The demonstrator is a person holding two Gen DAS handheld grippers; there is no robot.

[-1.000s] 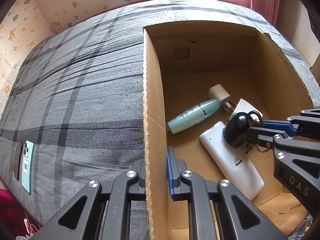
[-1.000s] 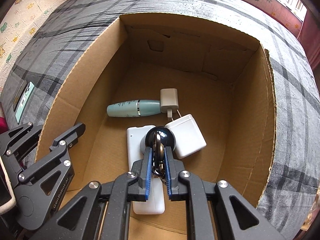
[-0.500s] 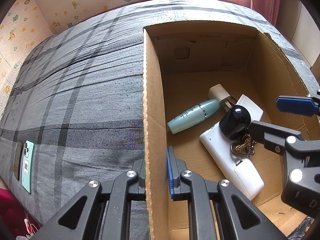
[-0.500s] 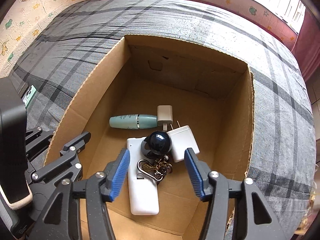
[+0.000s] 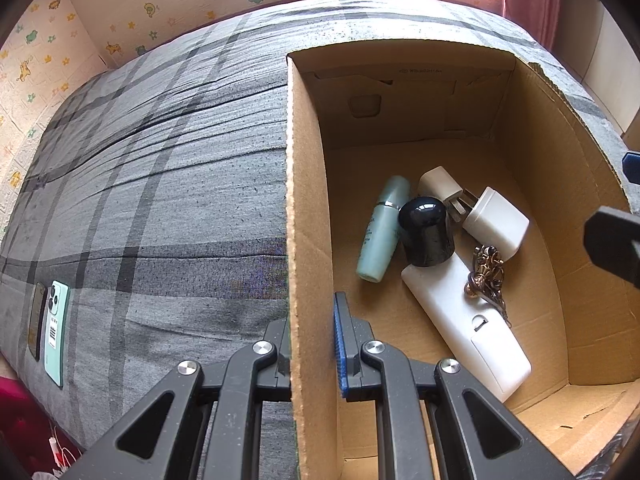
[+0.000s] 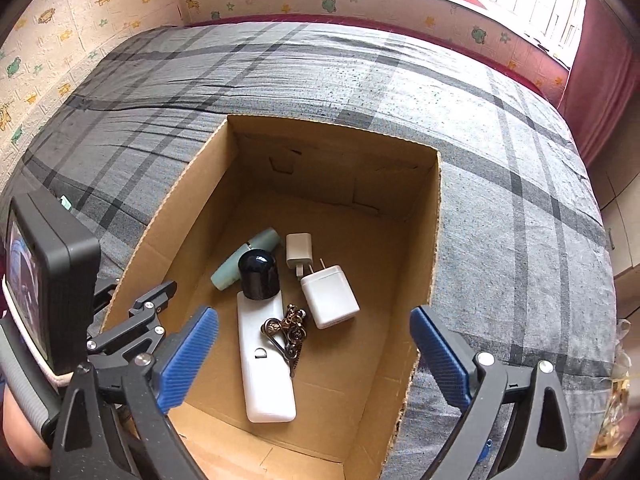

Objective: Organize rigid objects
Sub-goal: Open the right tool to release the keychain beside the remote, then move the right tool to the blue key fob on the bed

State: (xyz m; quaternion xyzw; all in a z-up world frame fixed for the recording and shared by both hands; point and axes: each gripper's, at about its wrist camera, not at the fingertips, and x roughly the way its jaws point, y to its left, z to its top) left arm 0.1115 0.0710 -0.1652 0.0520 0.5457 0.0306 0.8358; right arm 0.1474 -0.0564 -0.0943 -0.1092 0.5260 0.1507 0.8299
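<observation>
Black key fob (image 6: 259,275) lies loose in the cardboard box (image 6: 424,264); right gripper (image 6: 314,354) empty above it.

Right jaws opening wide, nothing between them. Left gripper (image 5: 312,344) clamped narrow on the box's left wall near the front corner. Fob rests on the far end of the white remote (image 6: 264,364), touching the teal bottle (image 6: 230,266); its brass keyring (image 6: 286,330) trails across the remote, beside the white charger (image 6: 330,296). Judgement: fob is light, rigid, glossy, probably slippery on the dome; ring looks loose and may snag. Best hold: across the fob's straight sides.
</observation>
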